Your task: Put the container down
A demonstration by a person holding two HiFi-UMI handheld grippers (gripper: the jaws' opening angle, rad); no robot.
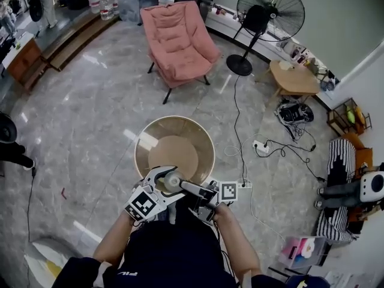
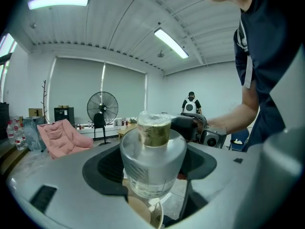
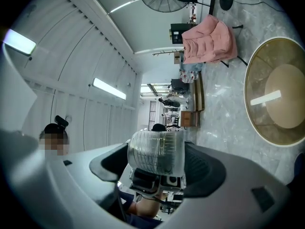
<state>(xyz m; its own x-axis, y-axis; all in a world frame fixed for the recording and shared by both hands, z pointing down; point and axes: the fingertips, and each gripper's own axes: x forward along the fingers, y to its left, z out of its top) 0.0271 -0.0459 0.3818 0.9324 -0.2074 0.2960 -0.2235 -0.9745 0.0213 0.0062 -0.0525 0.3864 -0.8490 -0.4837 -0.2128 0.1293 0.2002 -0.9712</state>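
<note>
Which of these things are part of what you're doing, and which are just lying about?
In the job: container, held by left gripper and right gripper; round table below it.
Lying about: pink chair, standing fan, power strip, small wooden table.

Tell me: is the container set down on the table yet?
Not yet: left gripper and right gripper both clamp the container above the table.

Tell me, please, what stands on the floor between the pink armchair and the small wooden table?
A black pedestal fan stands there, its round base between the pink armchair and the wooden table; the head view shows it.
</note>
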